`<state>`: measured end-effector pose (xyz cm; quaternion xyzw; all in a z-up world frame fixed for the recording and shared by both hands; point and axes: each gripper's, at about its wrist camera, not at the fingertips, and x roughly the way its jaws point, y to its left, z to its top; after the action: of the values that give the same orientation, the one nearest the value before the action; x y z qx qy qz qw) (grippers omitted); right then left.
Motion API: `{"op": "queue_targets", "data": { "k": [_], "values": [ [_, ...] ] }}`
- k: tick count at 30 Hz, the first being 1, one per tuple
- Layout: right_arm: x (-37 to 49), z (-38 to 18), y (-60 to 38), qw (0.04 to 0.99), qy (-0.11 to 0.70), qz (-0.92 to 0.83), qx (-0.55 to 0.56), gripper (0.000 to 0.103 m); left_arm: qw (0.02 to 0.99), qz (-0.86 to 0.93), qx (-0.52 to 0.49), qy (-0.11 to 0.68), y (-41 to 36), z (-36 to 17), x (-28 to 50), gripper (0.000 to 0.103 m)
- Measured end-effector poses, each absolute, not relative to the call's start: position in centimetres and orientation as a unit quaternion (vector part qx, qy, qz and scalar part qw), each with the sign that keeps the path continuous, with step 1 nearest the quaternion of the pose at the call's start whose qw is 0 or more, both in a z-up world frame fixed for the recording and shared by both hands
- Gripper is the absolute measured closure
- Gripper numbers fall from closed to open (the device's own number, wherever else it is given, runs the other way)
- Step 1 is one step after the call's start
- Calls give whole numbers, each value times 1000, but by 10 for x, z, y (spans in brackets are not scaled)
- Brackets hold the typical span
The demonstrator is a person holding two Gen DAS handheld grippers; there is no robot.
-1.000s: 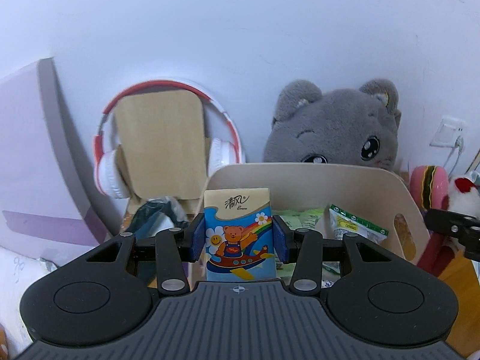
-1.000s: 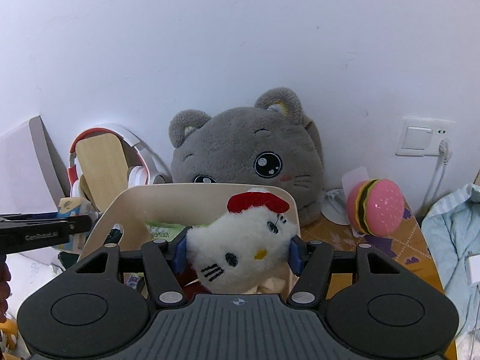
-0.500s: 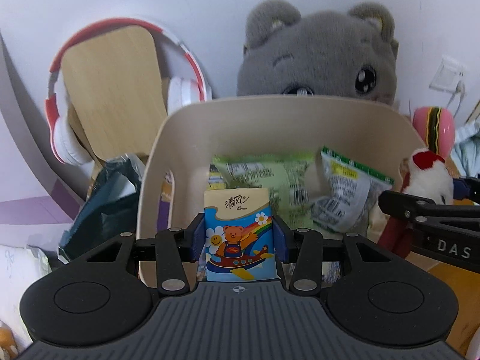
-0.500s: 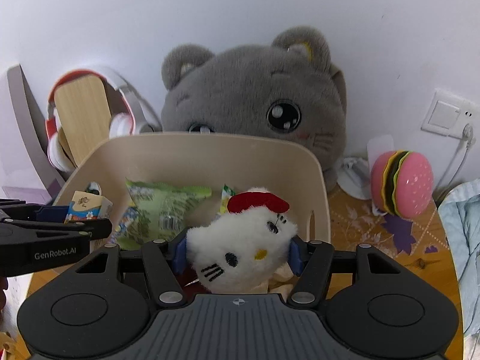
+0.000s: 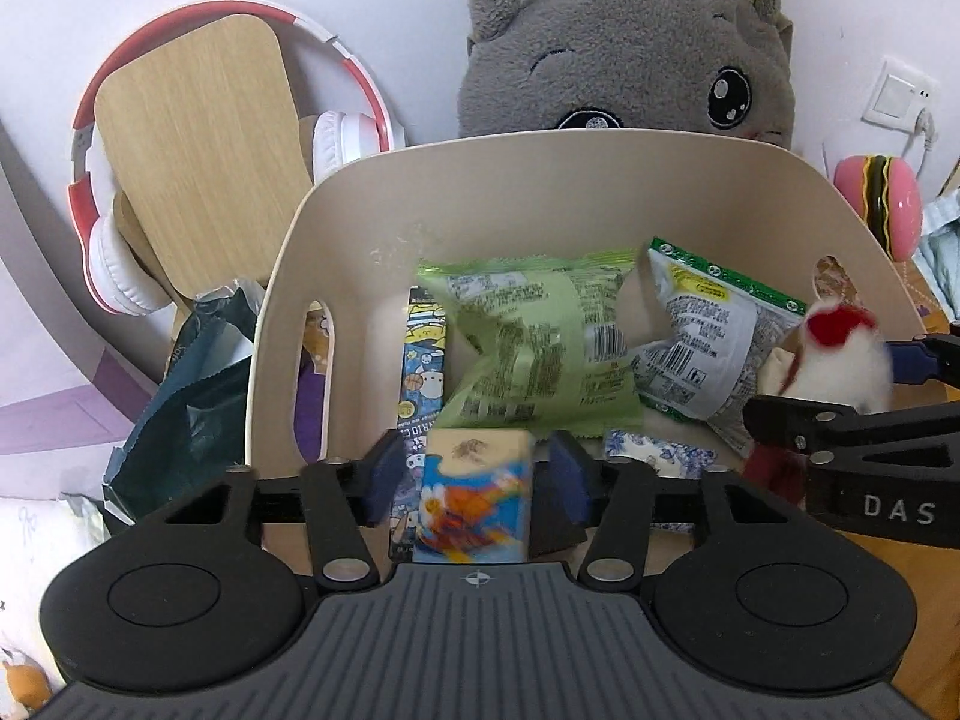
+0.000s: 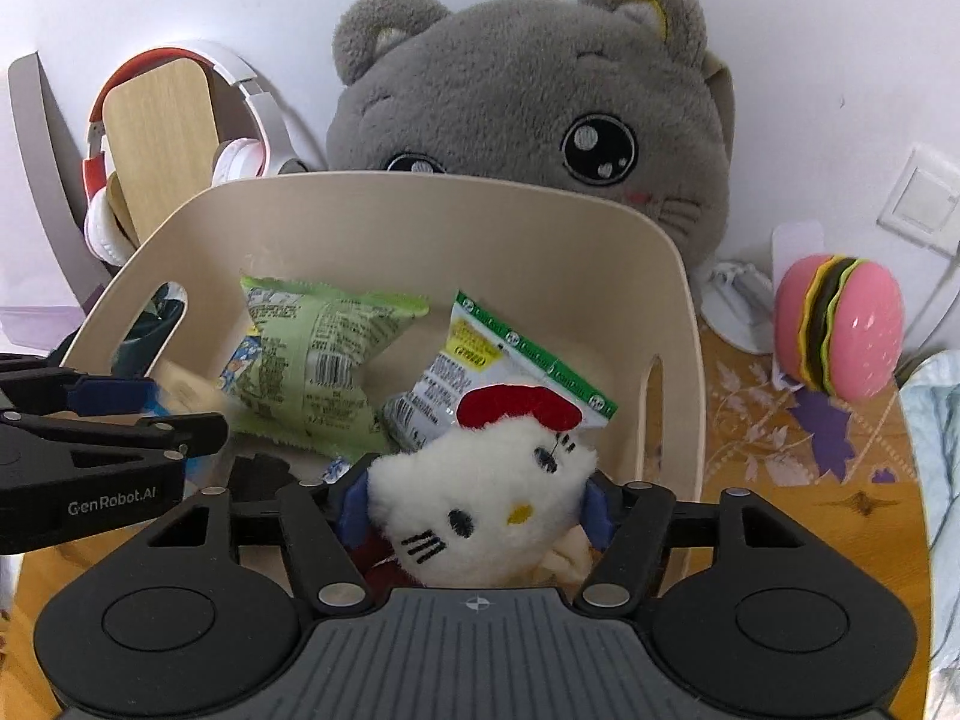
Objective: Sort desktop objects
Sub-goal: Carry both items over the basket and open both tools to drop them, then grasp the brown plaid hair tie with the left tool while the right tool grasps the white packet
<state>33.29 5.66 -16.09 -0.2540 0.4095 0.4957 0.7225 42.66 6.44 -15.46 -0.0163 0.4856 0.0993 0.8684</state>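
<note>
The tissue pack (image 5: 474, 495), motion-blurred, sits between the left gripper's (image 5: 474, 480) blue pads with gaps on both sides, so the jaws have let go of it since half a second ago, when they pinched it; it is now over the near left part of the beige basket (image 5: 540, 180). The right gripper (image 6: 477, 507) still clamps the white kitty plush (image 6: 480, 498), which has moved in over the basket's near right side. Both cameras have dropped closer, so the basket fills more of each view. Inside lie a green snack bag (image 5: 534, 348), a white and green snack bag (image 5: 708, 330) and a cartoon-print pack (image 5: 423, 378). Behind the far rim sit a grey cat plush (image 6: 540, 114), red and white headphones (image 5: 120, 180) on a wooden stand, and a pink burger toy (image 6: 837, 324).
</note>
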Motion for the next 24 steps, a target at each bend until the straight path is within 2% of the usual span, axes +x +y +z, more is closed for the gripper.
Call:
{"op": "queue_targets", "data": {
  "k": [6,7,9,17,24],
  "values": [
    [334,-154,52,720,411,501,-248,23,871,108,-15,478,67,-152,420,31],
    [334,-152,51,720,410,503,-247,22,871,110,-16,478,68,-150,419,30],
    [334,-146,49,720,407,506,-243,14,871,108,-21,479,69,-148,416,30],
    [328,-122,30,724,370,530,-242,0,877,107,-24,467,69,-136,397,29],
    [323,-113,-4,719,367,543,-232,0,888,86,-29,450,71,-123,368,29]
  ]
}}
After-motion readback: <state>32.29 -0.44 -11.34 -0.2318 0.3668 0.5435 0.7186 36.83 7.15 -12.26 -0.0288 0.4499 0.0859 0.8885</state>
